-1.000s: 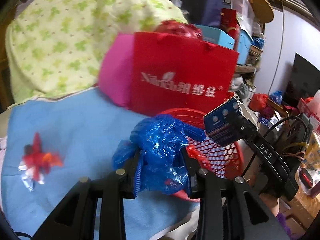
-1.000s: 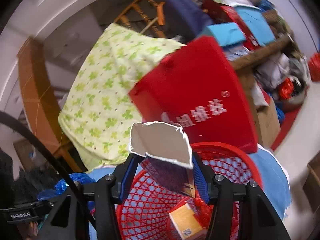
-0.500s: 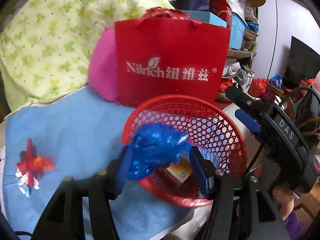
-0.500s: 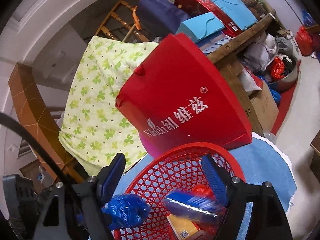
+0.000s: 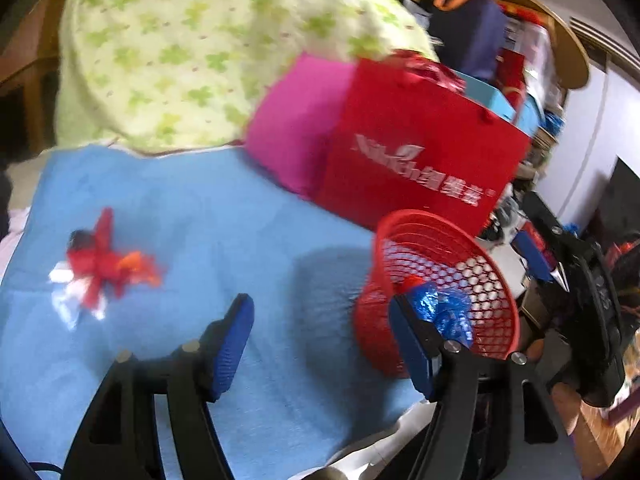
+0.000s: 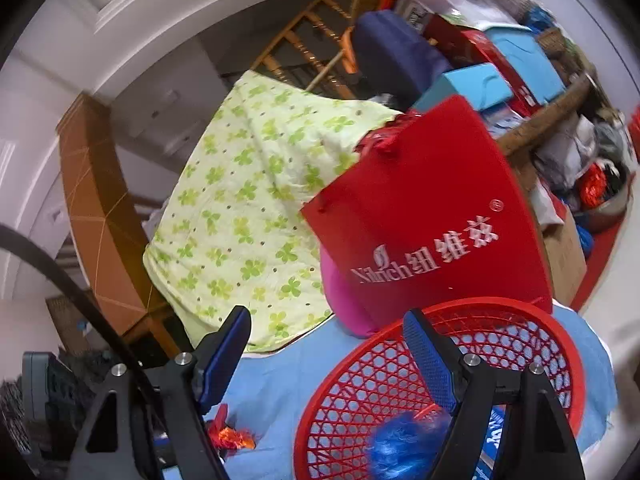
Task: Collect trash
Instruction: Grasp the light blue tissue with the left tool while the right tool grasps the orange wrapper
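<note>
Two sets of tongs, left tongs (image 5: pixel 320 344) and right tongs (image 6: pixel 328 356), gape wide and empty over a blue-clothed counter (image 5: pixel 200 216), where the red basket (image 5: pixel 492 292) at lower right holds the blue bag (image 5: pixel 444 312), a red wrapper (image 5: pixel 100 268) lies at left, and cluttered shelves (image 6: pixel 500 56) fill the upper right.

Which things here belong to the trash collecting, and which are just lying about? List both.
Job:
red mesh basket
blue crumpled plastic in it
red-orange wrapper on the blue cloth

Lying about:
red gift bag
pink bag
green clover quilt
</note>
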